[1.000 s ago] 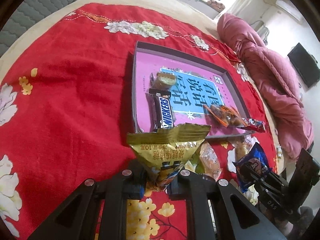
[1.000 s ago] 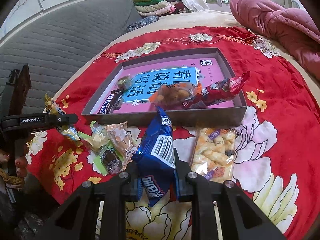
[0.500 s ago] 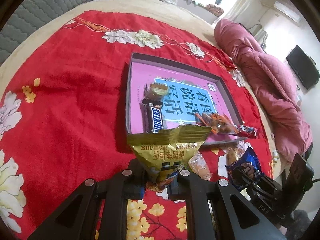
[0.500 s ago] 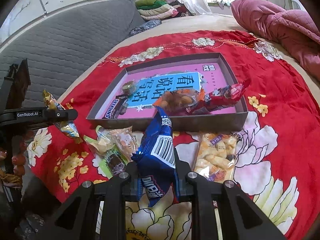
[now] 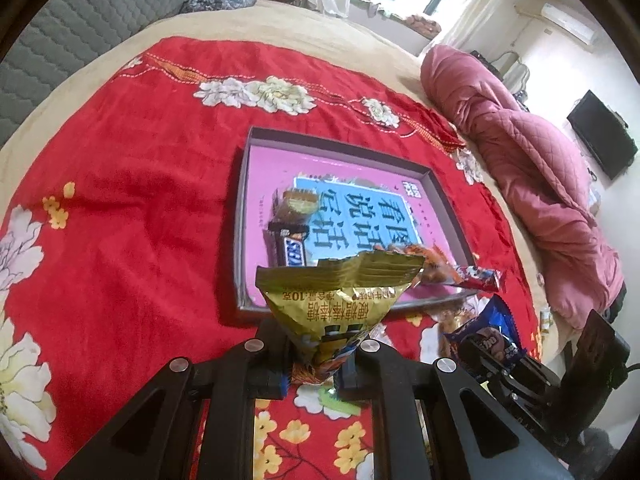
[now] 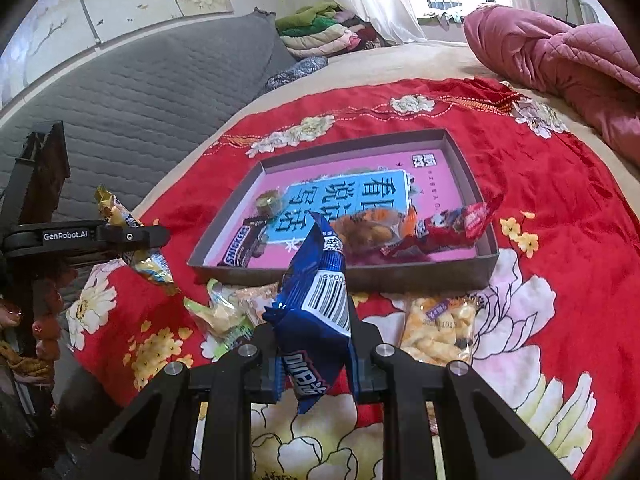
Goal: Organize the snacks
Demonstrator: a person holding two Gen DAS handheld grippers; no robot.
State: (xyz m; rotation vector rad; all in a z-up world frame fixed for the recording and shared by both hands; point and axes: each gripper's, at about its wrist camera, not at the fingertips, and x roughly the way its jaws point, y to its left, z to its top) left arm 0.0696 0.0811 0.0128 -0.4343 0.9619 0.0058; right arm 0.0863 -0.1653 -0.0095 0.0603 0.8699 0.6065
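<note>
My left gripper (image 5: 312,368) is shut on a gold lollipop packet (image 5: 336,300), held above the red cloth just short of the shallow box (image 5: 240,208) with the pink floor. In the right wrist view that gold packet (image 6: 120,216) shows at the left in the left gripper (image 6: 132,240). My right gripper (image 6: 316,372) is shut on a blue snack packet (image 6: 320,312), held in front of the box (image 6: 400,272). In the box lie a Snickers bar (image 6: 240,246), a round gold sweet (image 6: 269,202), an orange snack bag (image 6: 368,230) and a red wrapper (image 6: 452,228).
On the red flowered cloth (image 5: 120,220) before the box lie a clear bag of puffed snacks (image 6: 440,328) and a green-edged sweet bag (image 6: 224,316). A pink quilt (image 5: 540,184) lies at the right; a grey padded headboard (image 6: 140,92) stands to the left.
My left gripper has risen with the gold packet, so the box sits lower and farther in its view. The right gripper with the blue packet has hardly moved.
</note>
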